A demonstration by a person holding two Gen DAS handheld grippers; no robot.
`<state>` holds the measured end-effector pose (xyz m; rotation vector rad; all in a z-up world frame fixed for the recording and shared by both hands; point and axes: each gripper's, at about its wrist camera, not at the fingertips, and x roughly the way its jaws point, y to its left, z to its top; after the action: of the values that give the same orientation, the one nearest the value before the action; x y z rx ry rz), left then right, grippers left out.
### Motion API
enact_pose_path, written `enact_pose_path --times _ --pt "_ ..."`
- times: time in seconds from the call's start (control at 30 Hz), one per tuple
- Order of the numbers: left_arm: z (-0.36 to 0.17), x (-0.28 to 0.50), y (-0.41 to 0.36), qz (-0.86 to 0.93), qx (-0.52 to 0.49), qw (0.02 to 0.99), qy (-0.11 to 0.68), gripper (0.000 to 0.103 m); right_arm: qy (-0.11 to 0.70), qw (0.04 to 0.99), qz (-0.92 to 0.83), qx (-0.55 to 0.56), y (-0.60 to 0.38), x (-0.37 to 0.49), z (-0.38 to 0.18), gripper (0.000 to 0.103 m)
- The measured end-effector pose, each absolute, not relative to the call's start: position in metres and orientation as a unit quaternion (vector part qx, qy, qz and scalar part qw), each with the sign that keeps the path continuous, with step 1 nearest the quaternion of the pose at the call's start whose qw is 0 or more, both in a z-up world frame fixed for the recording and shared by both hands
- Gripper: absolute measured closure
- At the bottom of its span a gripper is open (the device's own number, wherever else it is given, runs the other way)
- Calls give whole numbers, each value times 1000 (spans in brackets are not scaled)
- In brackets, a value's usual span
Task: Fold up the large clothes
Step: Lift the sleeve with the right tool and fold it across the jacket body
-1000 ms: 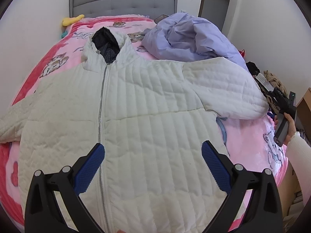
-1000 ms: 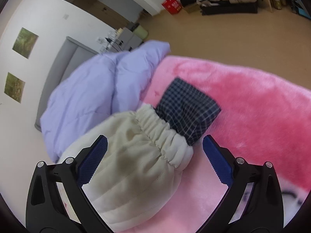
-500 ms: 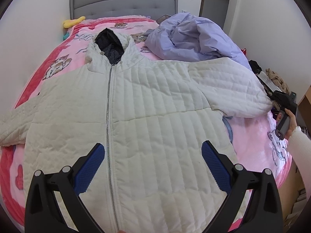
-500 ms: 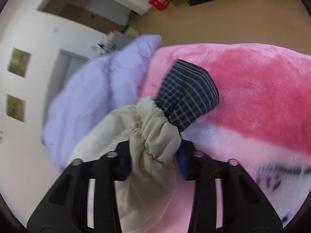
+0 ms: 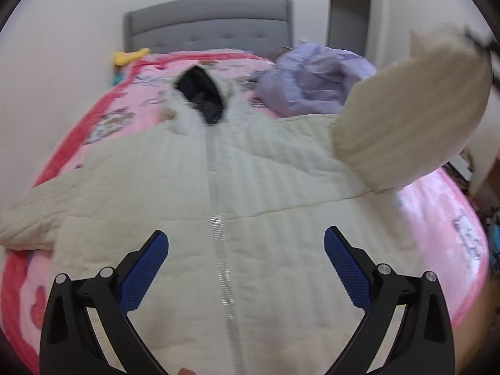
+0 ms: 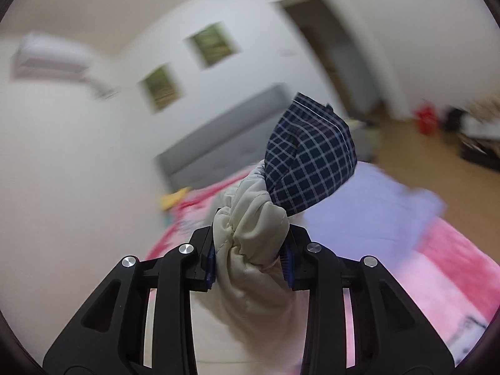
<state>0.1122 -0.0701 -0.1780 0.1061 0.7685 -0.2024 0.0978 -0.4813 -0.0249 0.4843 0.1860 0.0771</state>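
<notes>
The right gripper (image 6: 250, 261) is pinching the gathered elastic cuff (image 6: 247, 231) of the cream quilted jacket (image 5: 250, 218), its blue pads pressing into the bunched fabric from both sides after the jaws have just been closing on it. A dark blue checked lining (image 6: 307, 156) is sticking out beyond the cuff, past the fingertips. In the left wrist view that sleeve (image 5: 412, 118) is hanging lifted in the air at the upper right, rising off the jacket's shoulder, with its far end blurred at the picture's edge. The rest of the jacket is lying front-up and zipped across the pink blanket (image 5: 437, 218) on the bed, its hood (image 5: 200, 97) pointing toward the grey headboard (image 5: 206, 25) and its other sleeve stretching flat to the left edge. The left gripper (image 5: 247, 265) is hovering over the lower front of the jacket, astride the zipper (image 5: 218, 218), with its jaws spread wide and nothing between them. A crumpled lilac duvet (image 5: 315, 84) is sitting beside the hood, just behind the raised sleeve.
</notes>
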Motion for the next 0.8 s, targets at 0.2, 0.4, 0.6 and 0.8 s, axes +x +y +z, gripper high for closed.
enact_pose_path --times 0.2,0.4,0.6,0.8 --pt "-162 89 12 -45 41 934 353 5 122 976 148 99 -282 152 16 73" --pt "-145 66 124 30 30 936 349 5 154 978 122 -63 -91 181 -47 73" --pt "-152 40 214 111 12 927 359 5 214 938 117 -246 46 195 -161 73" --pt "-162 21 260 147 -11 916 373 5 270 889 154 -338 100 182 -248 70"
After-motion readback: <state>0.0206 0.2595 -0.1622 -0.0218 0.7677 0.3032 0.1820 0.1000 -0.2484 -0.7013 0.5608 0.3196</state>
